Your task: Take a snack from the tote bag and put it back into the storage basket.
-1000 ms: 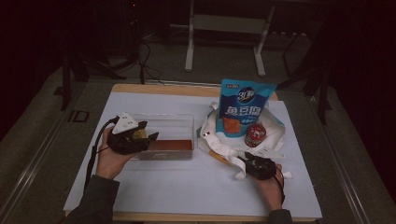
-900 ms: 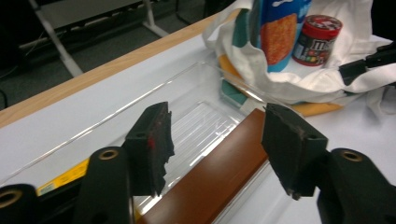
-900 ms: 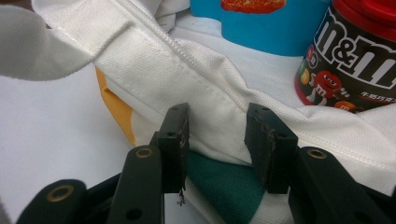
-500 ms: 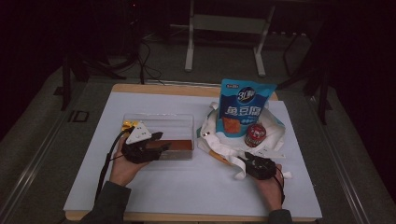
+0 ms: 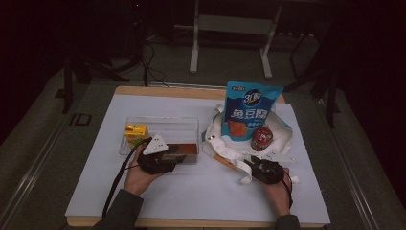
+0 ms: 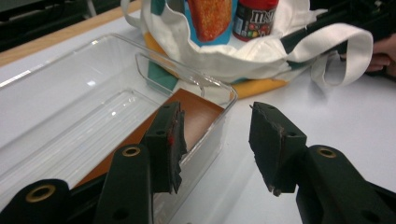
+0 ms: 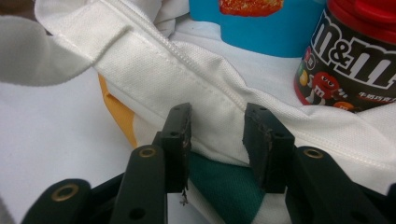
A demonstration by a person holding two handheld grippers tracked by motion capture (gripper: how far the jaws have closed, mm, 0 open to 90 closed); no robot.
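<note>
Left gripper point(image 6: 217, 144), lower centre, jaws half-wide and just closing, straddles the clear plastic tray's point(image 6: 219, 93) end wall without pressing it. Right gripper point(image 7: 217, 140), jaws narrowing, straddles the white canvas bag's point(image 7: 196, 70) rim untouched.

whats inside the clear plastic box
The clear plastic box holds a brown flat slab on its floor at the end near the white bag, and a yellow carton at the other end. What lies under the slab cannot be seen.
</note>
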